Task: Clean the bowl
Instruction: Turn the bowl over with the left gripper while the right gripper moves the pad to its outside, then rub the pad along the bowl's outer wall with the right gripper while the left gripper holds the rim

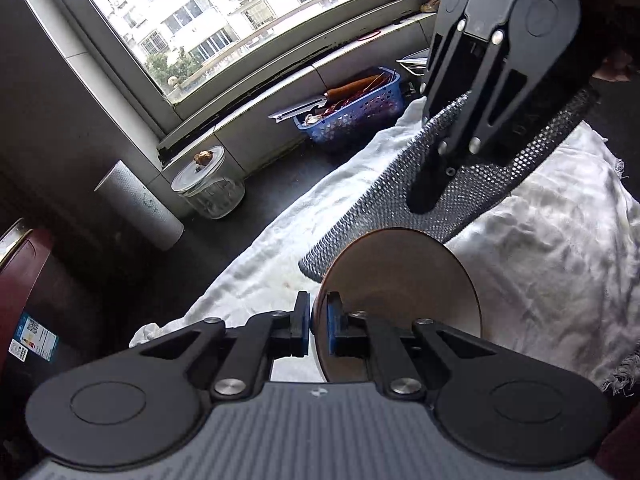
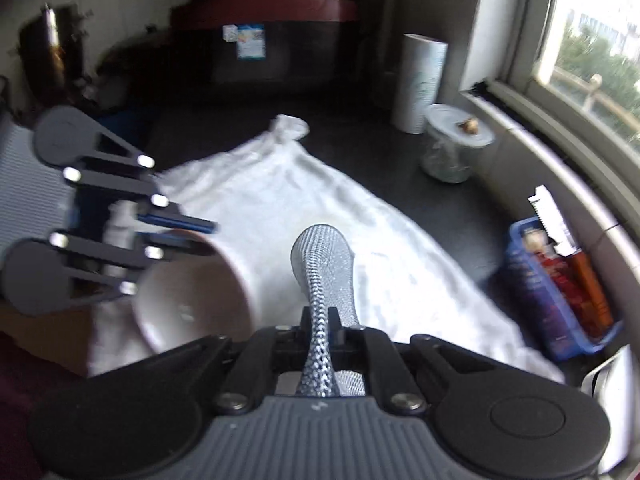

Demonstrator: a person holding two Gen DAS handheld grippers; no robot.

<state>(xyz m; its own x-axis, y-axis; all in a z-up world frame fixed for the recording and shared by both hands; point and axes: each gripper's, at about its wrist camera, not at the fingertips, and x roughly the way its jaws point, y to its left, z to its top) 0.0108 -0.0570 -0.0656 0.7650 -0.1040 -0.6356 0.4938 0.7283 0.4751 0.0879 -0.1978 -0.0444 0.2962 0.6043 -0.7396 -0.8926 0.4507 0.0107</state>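
Note:
My left gripper [image 1: 318,322] is shut on the rim of a brown-and-white bowl [image 1: 404,280] and holds it tilted on its side above a white cloth [image 1: 540,248]. My right gripper [image 1: 430,196] comes down from above, shut on a silvery mesh scouring cloth [image 1: 480,184] that hangs just behind the bowl. In the right wrist view the right gripper [image 2: 322,334] pinches the scouring cloth [image 2: 324,272], the bowl [image 2: 196,296] lies to its left with its opening facing the camera, and the left gripper [image 2: 192,236] grips its upper rim.
A blue basket [image 1: 352,114] with utensils stands under the window sill. A glass jar with a lid [image 1: 208,190] and a paper roll [image 1: 138,206] stand by the wall. A dark red appliance [image 2: 276,20] is at the far end of the dark counter [image 2: 440,208].

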